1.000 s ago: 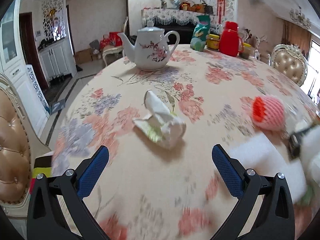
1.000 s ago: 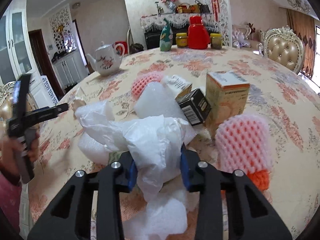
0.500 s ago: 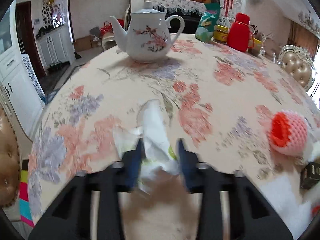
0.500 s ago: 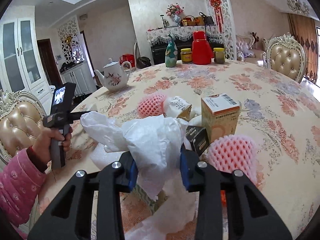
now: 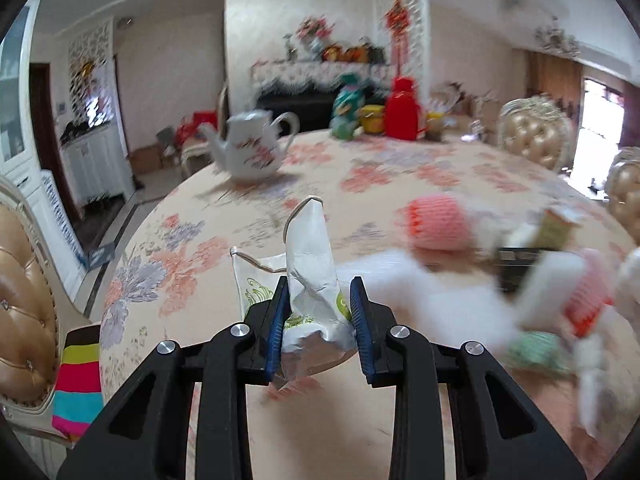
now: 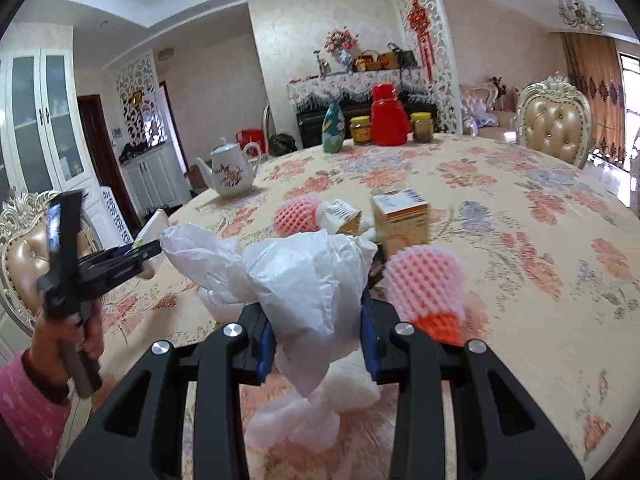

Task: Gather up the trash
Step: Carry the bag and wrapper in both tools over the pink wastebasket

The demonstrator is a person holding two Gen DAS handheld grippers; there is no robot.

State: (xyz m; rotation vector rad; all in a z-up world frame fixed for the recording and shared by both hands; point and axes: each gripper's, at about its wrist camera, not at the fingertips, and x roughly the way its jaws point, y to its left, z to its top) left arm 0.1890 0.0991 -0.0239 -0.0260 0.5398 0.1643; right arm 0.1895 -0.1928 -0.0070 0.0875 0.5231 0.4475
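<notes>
Here, the left claw (image 5: 318, 322) was shown clenched on a crumpled white wrapper (image 5: 310, 276), which a second before had been lying loose on the floral tabletop (image 5: 224, 240) between widely parted jaws. The wrapper was seen pinched between the blue pads, its upper end standing above them and its lower end hanging below, apparently lifted off the cloth. From the right wrist view the same claw was seen at the far left, held in a hand (image 6: 86, 328) with a pink sleeve, the pale wrapper projecting from its tip. The right claw (image 6: 318, 336) was shown clamped, as before, on a bunched white plastic bag (image 6: 304, 280), beneath which white foam sheeting (image 6: 304, 412) lay on the tabletop. It was judged that one more piece of trash had thereby been secured, and that its transfer towards the bag was the likely step in hand. Uncollected items were still seen near the bag: two pink foam fruit nets (image 6: 426, 280), a yellow carton (image 6: 402, 218) and smaller boxes. A white teapot (image 6: 232, 172) and a red flask (image 6: 388, 116) stood far off and well apart from the trash.
</notes>
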